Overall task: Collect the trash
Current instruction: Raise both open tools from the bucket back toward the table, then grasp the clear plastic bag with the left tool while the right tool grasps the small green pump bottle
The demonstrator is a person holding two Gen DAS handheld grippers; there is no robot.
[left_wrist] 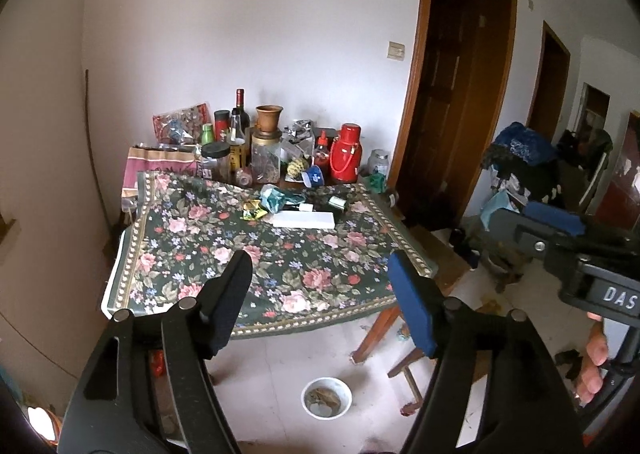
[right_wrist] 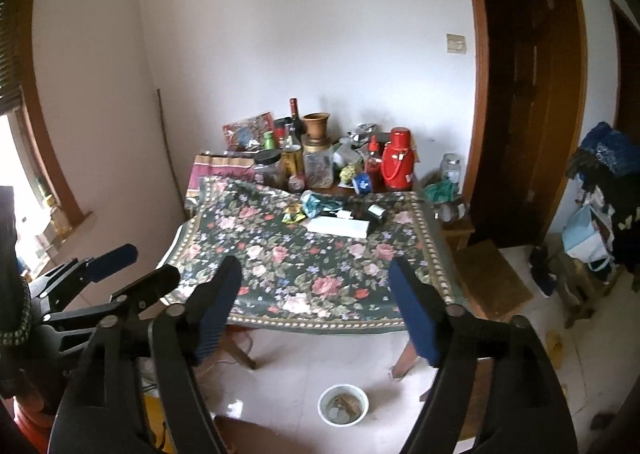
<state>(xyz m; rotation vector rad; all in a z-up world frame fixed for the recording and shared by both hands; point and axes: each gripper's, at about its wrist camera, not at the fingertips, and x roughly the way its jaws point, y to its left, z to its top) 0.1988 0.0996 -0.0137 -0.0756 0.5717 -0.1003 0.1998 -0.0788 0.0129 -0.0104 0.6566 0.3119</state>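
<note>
Left tool (left_wrist: 320,286) hangs released, jaws wide and empty, short of the near edge of the floral tabletop (left_wrist: 224,254); from its camera I see the trash well ahead at the far side: a yellow wrapper (left_wrist: 253,209) and a crumpled teal wrapper (left_wrist: 276,198) just beside a white box (left_wrist: 304,219). From the right camera, my right tool (right_wrist: 316,286) is equally spread and empty. I'd carry one tool far over the cloth, descend onto the yellow wrapper (right_wrist: 294,212), and pinch only the foil, not the cloth.
</note>
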